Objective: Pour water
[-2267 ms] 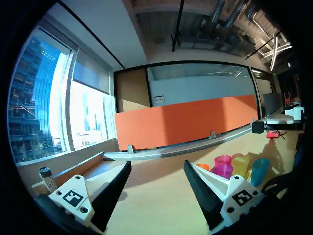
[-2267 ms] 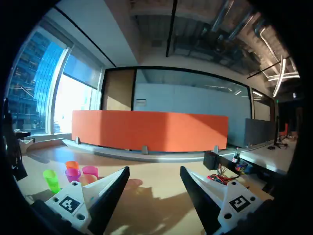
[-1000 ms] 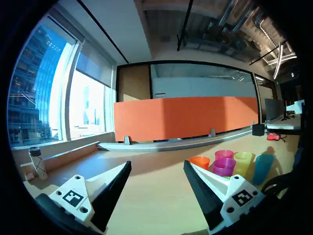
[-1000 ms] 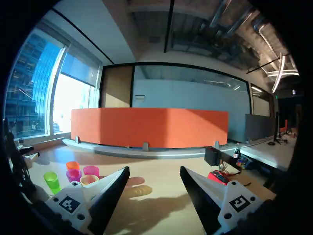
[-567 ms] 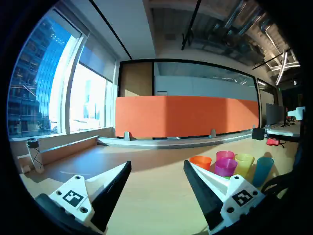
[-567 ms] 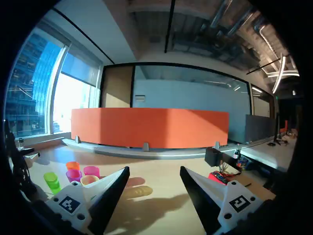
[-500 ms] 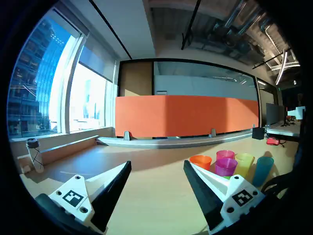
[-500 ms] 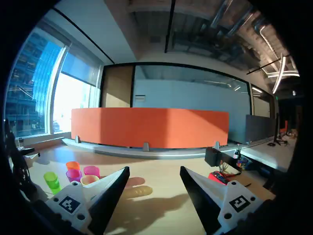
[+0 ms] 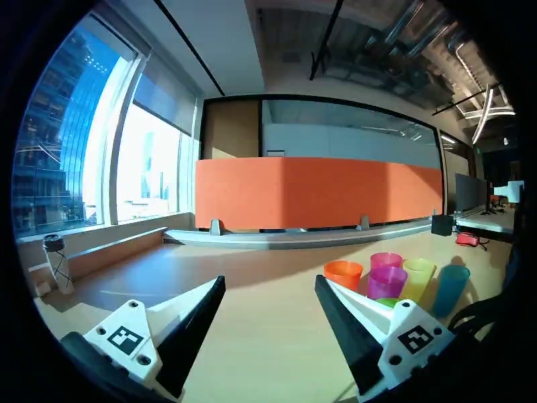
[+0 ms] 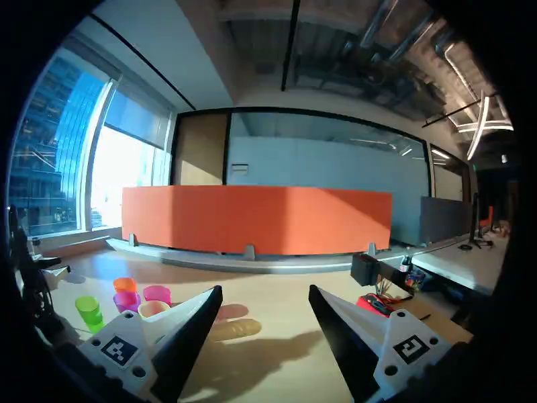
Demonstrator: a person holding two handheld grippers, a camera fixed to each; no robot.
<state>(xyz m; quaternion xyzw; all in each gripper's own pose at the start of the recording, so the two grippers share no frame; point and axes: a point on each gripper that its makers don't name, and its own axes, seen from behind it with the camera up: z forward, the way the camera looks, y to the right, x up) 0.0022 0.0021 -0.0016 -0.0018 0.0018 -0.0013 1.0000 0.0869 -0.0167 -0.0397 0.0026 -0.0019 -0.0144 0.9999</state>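
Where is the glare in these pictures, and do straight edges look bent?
Left gripper view: the tall glass window is blown out white, and the coloured translucent plastic cups glow in sunlight. Right gripper view: the long orange partition panel bows from fisheye distortion, and dark shadows fall across the light wooden table.

Lit brightly through the tall glass windows [image 9: 144, 168], blown to white glare there. Streaked with long shadows over the pale wooden tabletop [image 9: 268, 336]. Sharp centrally, bent by fisheye toward the edges.
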